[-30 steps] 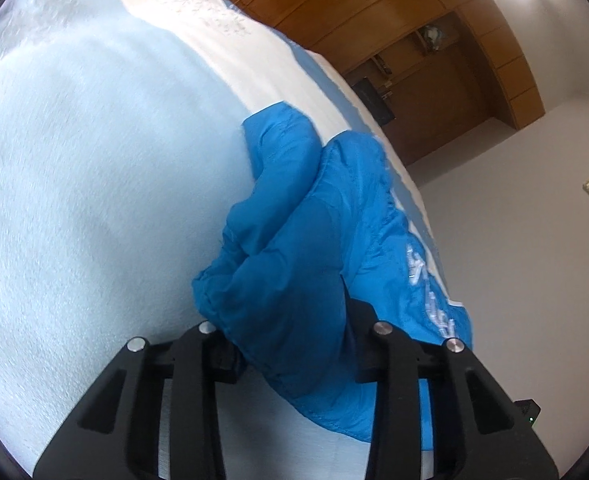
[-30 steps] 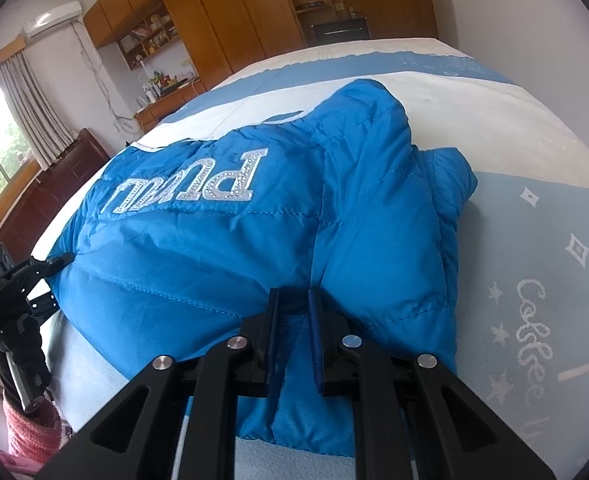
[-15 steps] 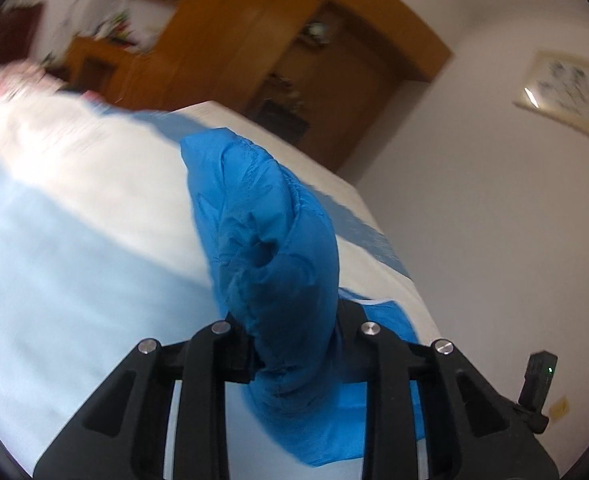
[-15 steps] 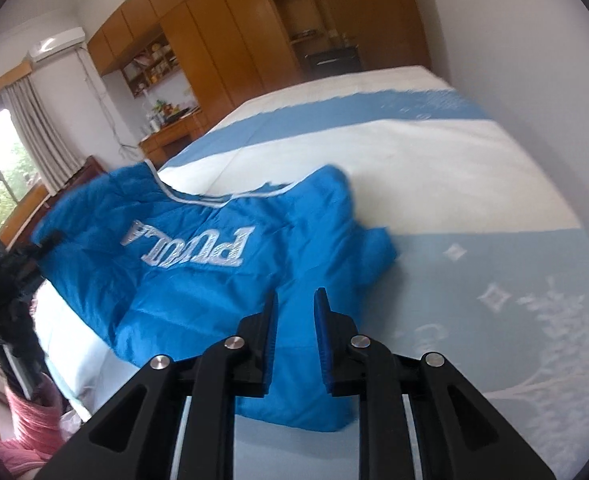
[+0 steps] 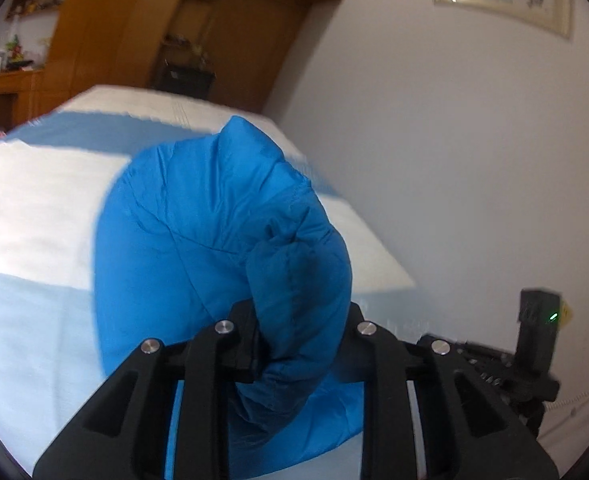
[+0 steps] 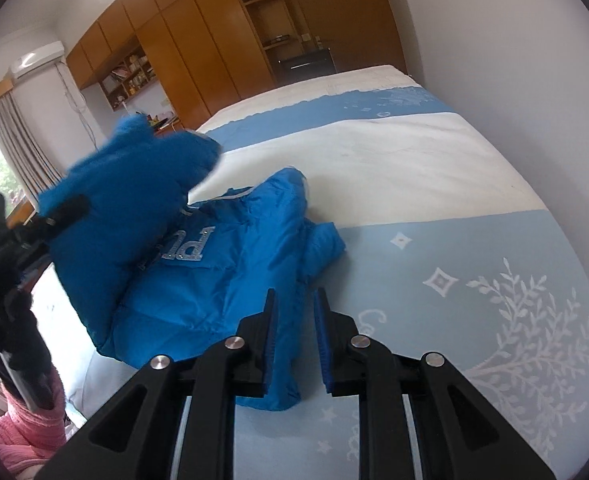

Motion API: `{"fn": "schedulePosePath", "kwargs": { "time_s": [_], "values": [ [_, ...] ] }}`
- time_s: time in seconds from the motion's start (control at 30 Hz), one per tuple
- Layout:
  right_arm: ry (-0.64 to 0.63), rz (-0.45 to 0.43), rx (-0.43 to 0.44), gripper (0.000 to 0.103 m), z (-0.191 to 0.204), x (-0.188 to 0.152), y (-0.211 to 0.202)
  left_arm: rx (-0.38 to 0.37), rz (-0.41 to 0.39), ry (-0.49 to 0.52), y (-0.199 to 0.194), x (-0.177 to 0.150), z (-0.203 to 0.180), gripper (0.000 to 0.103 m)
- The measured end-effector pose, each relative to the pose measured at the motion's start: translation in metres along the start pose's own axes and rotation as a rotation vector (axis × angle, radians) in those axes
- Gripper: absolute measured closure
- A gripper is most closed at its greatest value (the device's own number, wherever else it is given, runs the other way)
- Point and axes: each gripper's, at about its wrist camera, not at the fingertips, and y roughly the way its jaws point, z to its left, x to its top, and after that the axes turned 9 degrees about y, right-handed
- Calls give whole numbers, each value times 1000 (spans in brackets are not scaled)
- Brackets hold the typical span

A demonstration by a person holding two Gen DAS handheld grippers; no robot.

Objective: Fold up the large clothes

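One jacket (image 6: 222, 280), blue and padded, lies on the bed (image 6: 414, 168) toward its left edge, and one part of it is lifted clear of the rest. The left gripper (image 5: 300, 344) has its fingers (image 5: 246, 344) clamped on a thick bunch of that fabric, which bulges up between and above them; holding a big bunch likely keeps the slippery padding from sliding out as the flap is carried over. In the right wrist view the raised flap stands at the far left, above the lettering on the jacket's body, seemingly about to fold across it. The right gripper (image 6: 294, 340) hangs over the jacket's near edge with its fingers (image 6: 268, 340) apart and nothing between them, probably free so it can pin or smooth the body.
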Motion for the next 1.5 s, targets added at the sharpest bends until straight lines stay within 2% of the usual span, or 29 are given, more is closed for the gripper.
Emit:
{"fn": "schedulePosePath", "kwargs": {
  "time_s": [0.1, 0.33, 0.63, 0.83, 0.9, 0.93, 1.0, 1.07, 1.13, 1.2, 1.23, 1.27, 1.3, 1.33, 1.4, 1.43, 1.5],
  "values": [
    [7, 17, 6, 84, -4, -2, 3, -24, 71, -2, 31, -9, 2, 81],
    [24, 44, 17, 84, -9, -5, 11, -29, 143, 16, 62, -30, 14, 81],
    [34, 64, 31, 84, -12, -7, 22, -1, 149, 65, 72, -51, 14, 81],
    [38, 69, 44, 84, -8, -8, 24, 7, 140, 86, 79, -51, 17, 80],
    [35, 67, 54, 83, -5, -4, 25, -3, 145, 91, 66, -54, 10, 78],
    [33, 64, 59, 81, -3, -3, 24, -18, 148, 88, 63, -51, 11, 77],
    [23, 54, 77, 67, 5, 5, 22, -52, 148, 67, 54, -44, 13, 74],
    [15, 54, 103, 64, 12, 14, 22, -112, 149, 35, 42, -37, 19, 67],
    [13, 68, 140, 63, 19, 23, 24, -212, 142, -22, 27, -30, 26, 47],
    [16, 97, 196, 51, 27, 33, 29, -305, 132, -63, 13, -25, 31, 45],
    [22, 112, 217, 47, 30, 37, 32, -324, 120, -72, 5, -22, 33, 45],
    [41, 141, 248, 36, 33, 43, 38, -301, 88, -74, -8, -18, 39, 45],
    [57, 161, 269, 30, 34, 46, 42, -262, 69, -72, -15, -15, 44, 45],
    [83, 196, 299, 29, 35, 51, 49, -220, 60, -71, -20, -13, 50, 45],
    [119, 249, 327, 27, 36, 57, 63, -64, 48, -69, -27, -9, 69, 45],
    [135, 281, 335, 26, 37, 61, 72, 52, 57, -61, -27, -8, 81, 45],
    [157, 313, 333, 23, 37, 66, 84, 177, 80, -35, -23, -8, 93, 45]
  ]
}}
